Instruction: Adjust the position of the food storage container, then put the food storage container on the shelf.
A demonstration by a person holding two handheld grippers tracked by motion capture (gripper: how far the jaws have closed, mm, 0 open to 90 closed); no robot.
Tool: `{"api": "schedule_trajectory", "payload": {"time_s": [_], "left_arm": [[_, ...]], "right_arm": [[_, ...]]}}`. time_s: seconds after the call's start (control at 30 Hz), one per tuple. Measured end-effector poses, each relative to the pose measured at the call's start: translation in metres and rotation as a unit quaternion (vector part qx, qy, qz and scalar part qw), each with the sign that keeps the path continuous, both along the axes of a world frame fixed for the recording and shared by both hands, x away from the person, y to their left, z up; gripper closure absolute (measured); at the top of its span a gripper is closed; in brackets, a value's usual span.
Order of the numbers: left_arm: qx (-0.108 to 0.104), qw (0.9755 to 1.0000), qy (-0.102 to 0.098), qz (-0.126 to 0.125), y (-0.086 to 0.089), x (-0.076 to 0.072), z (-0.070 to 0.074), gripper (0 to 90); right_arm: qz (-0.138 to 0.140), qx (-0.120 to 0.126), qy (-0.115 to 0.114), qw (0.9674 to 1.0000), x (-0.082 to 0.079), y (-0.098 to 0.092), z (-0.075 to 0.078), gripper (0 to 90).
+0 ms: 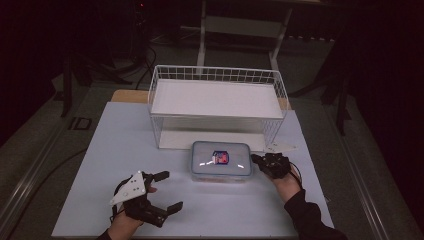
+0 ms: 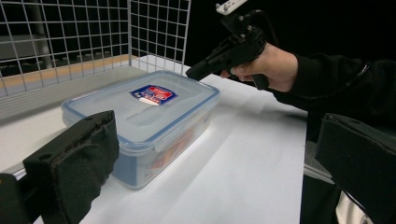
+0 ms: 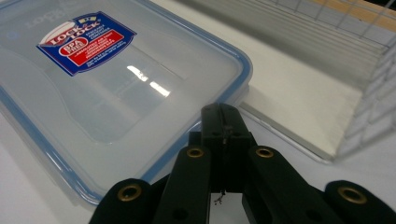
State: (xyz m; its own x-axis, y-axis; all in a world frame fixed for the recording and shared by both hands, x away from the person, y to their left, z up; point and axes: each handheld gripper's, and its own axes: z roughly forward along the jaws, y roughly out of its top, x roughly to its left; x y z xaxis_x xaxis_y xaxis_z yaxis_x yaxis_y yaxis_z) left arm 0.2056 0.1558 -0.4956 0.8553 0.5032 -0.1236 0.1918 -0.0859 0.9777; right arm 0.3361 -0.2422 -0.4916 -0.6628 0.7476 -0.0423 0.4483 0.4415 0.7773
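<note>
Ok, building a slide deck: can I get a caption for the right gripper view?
Right claw, shut, at the edge of a clear blue-rimmed food container beside a white wire basket.

Light: dim, room mostly dark, brightest on the white tabletop (image 1: 130,150).
Floor: grey (image 1: 35,150), dull, with dark cables (image 1: 142,55) trailing at the far left.
Table edge: strip of bare wood (image 1: 129,96) past the white covering at the far side.
Furniture behind: pale frame with upright legs (image 1: 202,40) and a crossbar, standing beyond the table.
Right side: dark stand legs (image 1: 342,107) on the floor, the rest lost in shadow.
Far wall: black, cannot tell details; small red glow (image 1: 141,5) at the top left.
</note>
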Motion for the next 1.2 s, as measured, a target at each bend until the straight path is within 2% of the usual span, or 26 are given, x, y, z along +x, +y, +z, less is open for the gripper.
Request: {"api": "schedule_trajectory", "payload": {"time_s": [0.23,0.37,0.47,0.5,0.57,0.6,0.63,0.67,0.7,0.73,0.77,0.8,0.83,0.9,0.97,1.0,1.1,1.2], "left_arm": [[0.001,1.0,0.001,-0.001,0.0,0.0,0.0,0.0],[0.002,1.0,0.002,0.006,0.001,0.001,0.0,0.0],[0.005,0.9999,0.004,0.016,0.002,0.002,0.001,0.0],[0.009,0.9995,0.006,0.03,0.003,0.004,0.002,0.0],[0.01,0.9993,0.007,0.034,0.003,0.005,0.003,0.0],[0.017,0.9989,0.013,0.042,0.003,0.008,0.005,0.0],[0.017,0.9989,0.013,0.042,0.003,0.008,0.005,0.0],[0.031,0.9981,0.021,0.05,0.002,0.011,0.009,0.0],[0.031,0.9981,0.021,0.05,0.002,0.011,0.009,0.0],[0.037,0.9976,0.028,0.052,0.0,0.015,0.012,0.0],[0.037,0.9976,0.028,0.052,0.0,0.015,0.012,0.0],[0.045,0.9969,0.034,0.055,-0.003,0.02,0.016,0.0],[0.049,0.9964,0.038,0.057,-0.004,0.023,0.018,0.0],[0.058,0.9954,0.049,0.059,-0.007,0.031,0.022,0.0],[0.067,0.9934,0.07,0.062,-0.012,0.042,0.026,0.0],[0.062,0.9932,0.079,0.058,-0.014,0.047,0.027,0.0],[0.059,0.9911,0.106,0.054,-0.019,0.062,0.029,0.0],[0.053,0.989,0.126,0.056,-0.023,0.075,0.029,0.0]], "right_arm": [[0.006,0.0,-0.004,1.0,0.005,0.009,0.0,90.0],[0.007,0.011,-0.005,0.9999,0.004,0.007,0.003,89.7],[0.011,0.024,-0.007,0.9996,-0.001,0.003,0.007,85.4],[0.017,0.027,-0.018,0.9993,-0.009,0.001,0.013,80.6],[0.019,0.034,-0.022,0.999,-0.013,0.0,0.016,78.5],[0.023,0.047,-0.03,0.9982,-0.02,-0.003,0.022,70.1],[0.023,0.047,-0.03,0.9982,-0.02,-0.003,0.022,70.1],[0.026,0.058,-0.04,0.9972,-0.027,-0.006,0.028,60.2],[0.026,0.058,-0.04,0.9972,-0.027,-0.006,0.028,60.2],[0.031,0.078,-0.049,0.9953,-0.032,-0.008,0.033,47.4],[0.031,0.078,-0.049,0.9953,-0.032,-0.008,0.033,47.4],[0.036,0.088,-0.053,0.9941,-0.035,-0.009,0.035,42.1],[0.037,0.109,-0.06,0.9915,-0.039,-0.01,0.039,25.7],[0.047,0.114,-0.067,0.9902,-0.042,-0.011,0.041,14.2],[0.049,0.115,-0.082,0.9888,-0.046,-0.011,0.044,11.3],[0.059,0.122,-0.083,0.9874,-0.048,-0.012,0.045,10.4],[0.071,0.14,-0.104,0.9821,-0.053,-0.015,0.047,10.3],[0.071,0.13,-0.117,0.982,-0.057,-0.017,0.049,12.3]]}}
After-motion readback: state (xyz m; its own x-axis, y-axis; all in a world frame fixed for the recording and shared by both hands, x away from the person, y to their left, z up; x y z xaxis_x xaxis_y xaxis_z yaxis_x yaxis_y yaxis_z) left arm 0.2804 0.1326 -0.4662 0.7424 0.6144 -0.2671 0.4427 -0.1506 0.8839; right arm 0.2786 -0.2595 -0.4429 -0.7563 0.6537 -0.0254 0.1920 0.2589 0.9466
